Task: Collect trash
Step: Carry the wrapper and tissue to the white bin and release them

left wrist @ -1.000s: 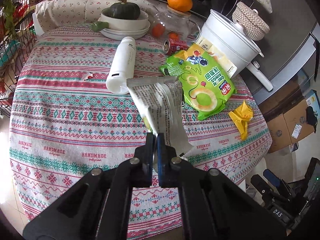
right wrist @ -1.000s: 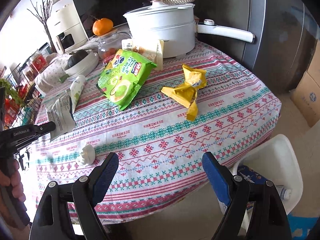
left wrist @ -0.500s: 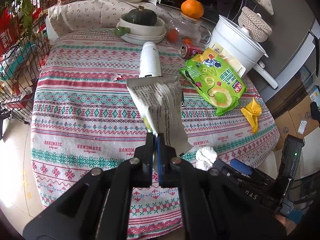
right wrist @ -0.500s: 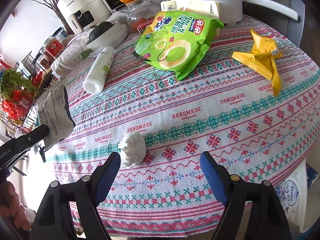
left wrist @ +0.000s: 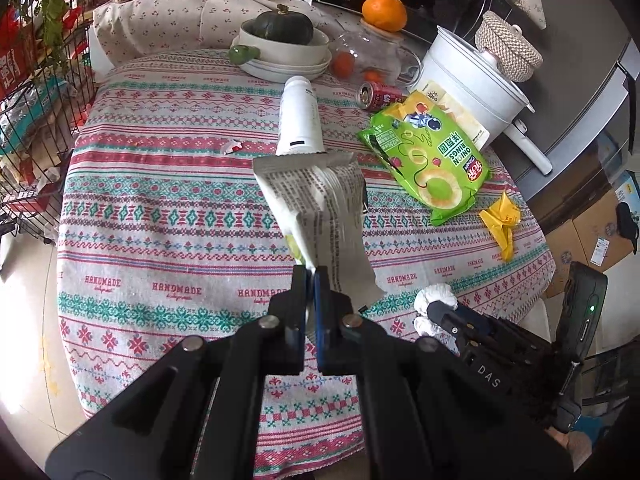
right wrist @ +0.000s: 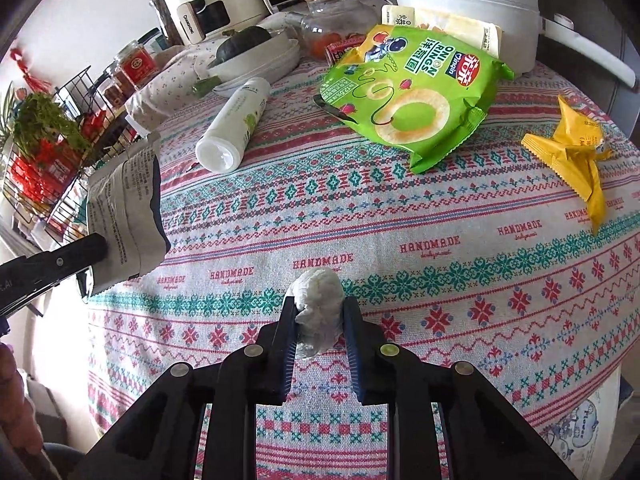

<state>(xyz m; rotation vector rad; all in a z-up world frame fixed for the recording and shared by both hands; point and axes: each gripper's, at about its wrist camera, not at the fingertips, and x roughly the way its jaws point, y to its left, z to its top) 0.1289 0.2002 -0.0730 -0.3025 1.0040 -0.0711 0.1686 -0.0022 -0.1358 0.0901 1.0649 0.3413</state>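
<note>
My left gripper [left wrist: 311, 276] is shut on a grey printed snack wrapper [left wrist: 320, 212] and holds it above the table; the wrapper also shows in the right wrist view [right wrist: 124, 208]. My right gripper [right wrist: 319, 312] is shut on a crumpled white tissue [right wrist: 318, 300] near the table's front edge; the tissue also shows in the left wrist view [left wrist: 436, 296]. A green onion-rings bag [right wrist: 412, 92], a yellow wrapper [right wrist: 572, 148], a white bottle [right wrist: 236, 124] on its side and a red can [left wrist: 378, 96] lie on the patterned tablecloth [right wrist: 440, 248].
A white pot [left wrist: 476, 84] with a woven lid, a glass jar [left wrist: 368, 56] under an orange, and a bowl holding a squash [left wrist: 284, 40] stand at the back. A wire rack [left wrist: 28, 120] is on the left. Cardboard boxes [left wrist: 592, 236] are on the floor at right.
My right gripper has moved forward and closed on the white tissue. My left gripper still holds the wrapper and has drifted slightly.
</note>
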